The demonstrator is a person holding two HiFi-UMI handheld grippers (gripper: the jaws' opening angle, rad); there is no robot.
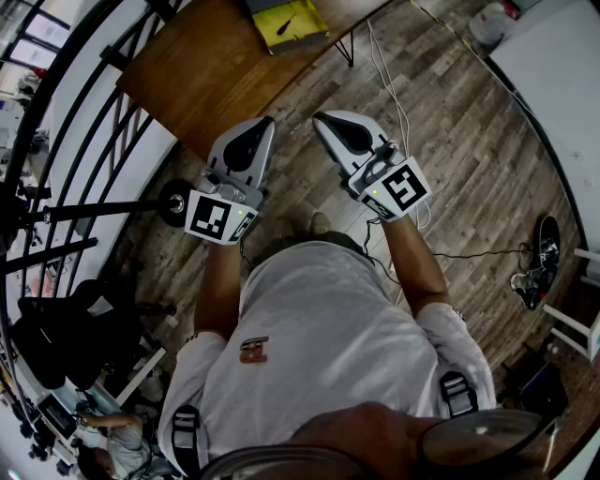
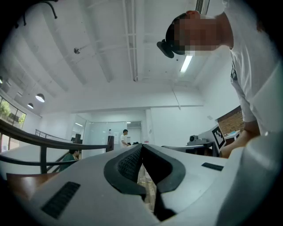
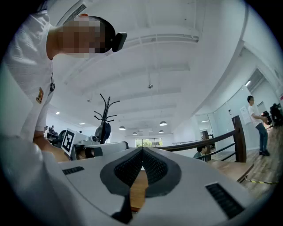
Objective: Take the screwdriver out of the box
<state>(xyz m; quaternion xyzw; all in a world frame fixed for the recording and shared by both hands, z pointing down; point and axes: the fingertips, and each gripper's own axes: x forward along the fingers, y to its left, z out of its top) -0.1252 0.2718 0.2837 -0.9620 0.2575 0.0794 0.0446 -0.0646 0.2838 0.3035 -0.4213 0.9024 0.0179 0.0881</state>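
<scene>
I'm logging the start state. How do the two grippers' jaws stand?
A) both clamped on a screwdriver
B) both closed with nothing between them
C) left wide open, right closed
B: in their own views, the left gripper and the right gripper each show pads meeting at the tips, with nothing held.

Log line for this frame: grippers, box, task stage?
left gripper: shut, empty | right gripper: shut, empty | yellow box: on wooden table, untouched | stage: neither gripper at box yet
</scene>
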